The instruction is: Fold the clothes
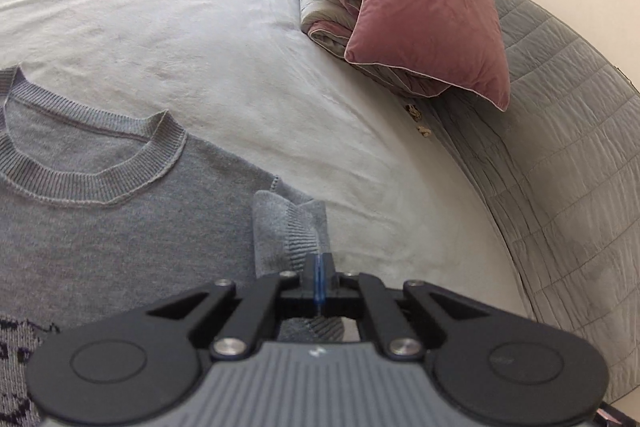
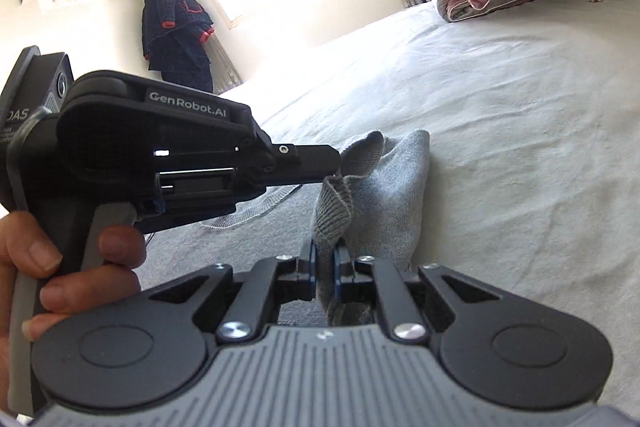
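The grey knitted crew-neck sweater (image 1: 120, 219) lies flat on the pale grey bed sheet (image 1: 200, 27), its ribbed collar open toward the far side and a dark pattern showing near its lower part. One ribbed sleeve cuff (image 1: 296, 231) is lifted off the body of the garment, bunched and held up between the two tools. The left gripper (image 1: 319, 267) has its fingers pressed together on the cuff edge. The right gripper (image 2: 325, 263) is likewise clamped on a fold of the same cuff, just beside the left one's tip.

Both grips take only a thin bite of loose knit, so the rib could slide out if the two pull apart or one lifts faster; the stretchy sleeve could also twist and land skewed, or drag the shoulder and wrinkle the flat body.

Farther off, a dusty-pink velvet pillow (image 1: 428, 7) leans on a rolled quilt against the grey quilted headboard (image 1: 560, 155).
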`<action>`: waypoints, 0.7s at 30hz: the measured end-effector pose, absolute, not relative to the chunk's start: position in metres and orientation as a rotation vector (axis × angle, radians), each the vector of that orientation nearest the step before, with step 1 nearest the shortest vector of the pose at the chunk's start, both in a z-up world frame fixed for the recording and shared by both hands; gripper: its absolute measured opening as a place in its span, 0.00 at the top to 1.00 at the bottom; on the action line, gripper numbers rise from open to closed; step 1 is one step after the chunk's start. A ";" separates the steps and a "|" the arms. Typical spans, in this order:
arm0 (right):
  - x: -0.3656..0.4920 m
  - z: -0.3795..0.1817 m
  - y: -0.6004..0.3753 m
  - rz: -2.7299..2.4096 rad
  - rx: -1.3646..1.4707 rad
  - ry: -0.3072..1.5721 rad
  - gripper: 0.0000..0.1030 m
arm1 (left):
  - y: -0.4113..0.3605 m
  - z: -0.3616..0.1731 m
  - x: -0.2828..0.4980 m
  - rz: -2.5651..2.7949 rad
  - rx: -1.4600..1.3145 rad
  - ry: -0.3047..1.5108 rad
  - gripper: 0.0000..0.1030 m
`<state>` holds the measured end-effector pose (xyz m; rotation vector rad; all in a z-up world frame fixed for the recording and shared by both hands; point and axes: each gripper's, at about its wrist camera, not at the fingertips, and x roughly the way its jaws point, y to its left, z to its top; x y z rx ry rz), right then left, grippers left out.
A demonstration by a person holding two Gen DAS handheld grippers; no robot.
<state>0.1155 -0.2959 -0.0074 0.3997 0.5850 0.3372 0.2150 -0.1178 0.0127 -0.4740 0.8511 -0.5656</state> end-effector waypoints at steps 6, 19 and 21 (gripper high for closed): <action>0.114 -0.022 -0.273 0.357 0.317 0.639 0.89 | -0.079 -0.023 0.204 -0.537 -0.620 0.837 0.65; 0.112 -0.013 -0.271 0.561 0.307 0.597 0.82 | -0.087 -0.025 0.205 -0.507 -0.544 0.797 0.57; 0.108 -0.005 -0.275 0.582 0.284 0.594 0.82 | -0.086 -0.026 0.206 -0.484 -0.536 0.796 0.62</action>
